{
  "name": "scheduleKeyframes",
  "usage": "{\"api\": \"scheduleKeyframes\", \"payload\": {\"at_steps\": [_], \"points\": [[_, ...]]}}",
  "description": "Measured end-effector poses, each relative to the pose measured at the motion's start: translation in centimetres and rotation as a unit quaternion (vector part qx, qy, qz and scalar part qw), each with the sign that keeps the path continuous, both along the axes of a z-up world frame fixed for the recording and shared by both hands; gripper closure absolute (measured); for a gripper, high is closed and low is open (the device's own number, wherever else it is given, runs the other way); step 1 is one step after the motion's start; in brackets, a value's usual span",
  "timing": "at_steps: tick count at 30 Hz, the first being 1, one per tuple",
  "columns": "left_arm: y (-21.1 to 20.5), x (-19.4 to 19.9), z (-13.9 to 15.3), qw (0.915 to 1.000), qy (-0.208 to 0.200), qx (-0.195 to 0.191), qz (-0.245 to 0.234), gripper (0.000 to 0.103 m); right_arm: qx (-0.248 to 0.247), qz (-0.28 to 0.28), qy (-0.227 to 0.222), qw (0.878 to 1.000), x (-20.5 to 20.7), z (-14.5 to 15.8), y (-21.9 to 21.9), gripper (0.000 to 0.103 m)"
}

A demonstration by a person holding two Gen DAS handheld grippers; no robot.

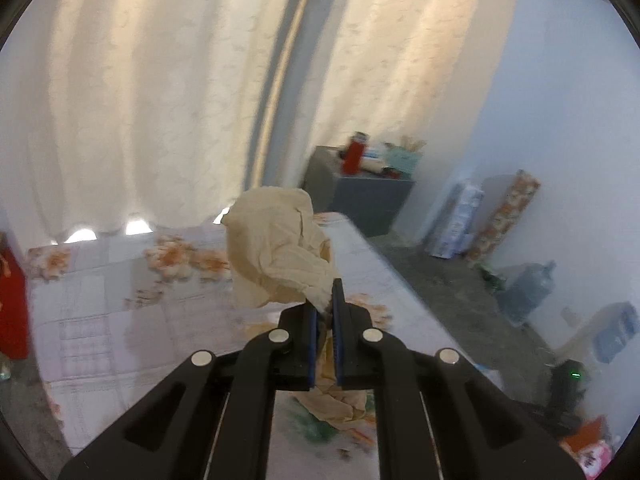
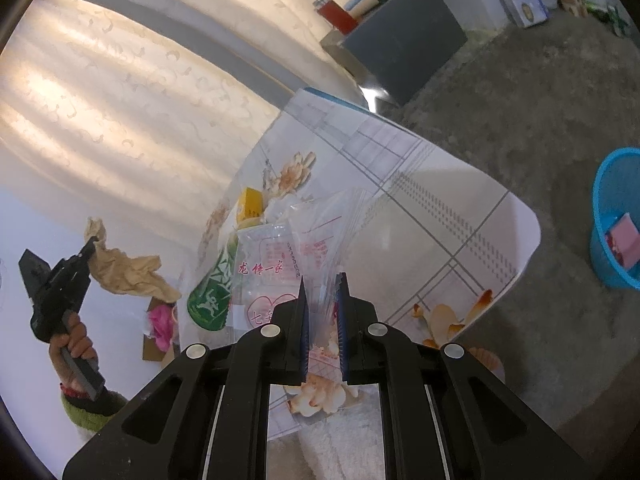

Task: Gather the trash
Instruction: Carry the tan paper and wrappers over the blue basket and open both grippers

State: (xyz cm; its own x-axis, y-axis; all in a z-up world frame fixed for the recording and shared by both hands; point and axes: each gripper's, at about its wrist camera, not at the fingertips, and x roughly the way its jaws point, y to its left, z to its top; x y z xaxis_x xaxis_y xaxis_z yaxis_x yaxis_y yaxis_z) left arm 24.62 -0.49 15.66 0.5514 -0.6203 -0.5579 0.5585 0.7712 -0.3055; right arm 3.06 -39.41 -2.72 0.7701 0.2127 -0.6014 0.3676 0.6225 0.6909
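My left gripper point(image 1: 326, 300) is shut on a crumpled beige paper point(image 1: 276, 252), held up above the flowered tablecloth point(image 1: 120, 280). The right wrist view shows the same left gripper point(image 2: 90, 250) and its paper point(image 2: 128, 272) raised at the left, gripped by a hand point(image 2: 76, 340). My right gripper point(image 2: 323, 284) is shut on a clear plastic bag with red print point(image 2: 304, 248) that lies on the table point(image 2: 460, 208). Beside the bag lie a green wrapper point(image 2: 216, 284) and a yellow piece point(image 2: 250, 204).
A blue basket point(image 2: 618, 216) holding a pink item point(image 2: 622, 236) stands on the floor to the right of the table. A dark grey cabinet point(image 2: 400, 40) with a red flask point(image 1: 353, 156) stands by the curtain. Boxes point(image 1: 460, 220) and a water jug point(image 1: 528, 288) line the wall.
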Motion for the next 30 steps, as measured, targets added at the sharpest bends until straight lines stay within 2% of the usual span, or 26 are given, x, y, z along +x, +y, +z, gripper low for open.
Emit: {"api": "scheduleKeyframes", "payload": {"at_steps": [2,8,19,24,30], "points": [[-0.6,-0.9,0.4,0.9995,0.013,-0.016,-0.023,0.097,0.000,-0.003,-0.005,1.000,-0.3,0.3,-0.2,0.093],[-3.7,-4.8,1.7,0.9962,0.014,-0.026,-0.082,0.097,0.000,-0.017,-0.024,1.000,-2.4,1.4,-1.0,0.093],[-12.6,-9.9,2.7,0.9826,0.032,-0.026,-0.181,0.097,0.000,-0.080,-0.054,0.995,-8.7,2.1,-4.9,0.093],[-18.3,-12.4,2.2,0.9718,0.042,-0.015,-0.231,0.097,0.000,-0.129,-0.056,0.990,-12.8,1.6,-7.7,0.093],[-26.6,-16.0,0.5,0.9529,0.057,-0.001,-0.298,0.097,-0.010,-0.200,-0.045,0.979,-18.2,0.6,-11.1,0.093]]}}
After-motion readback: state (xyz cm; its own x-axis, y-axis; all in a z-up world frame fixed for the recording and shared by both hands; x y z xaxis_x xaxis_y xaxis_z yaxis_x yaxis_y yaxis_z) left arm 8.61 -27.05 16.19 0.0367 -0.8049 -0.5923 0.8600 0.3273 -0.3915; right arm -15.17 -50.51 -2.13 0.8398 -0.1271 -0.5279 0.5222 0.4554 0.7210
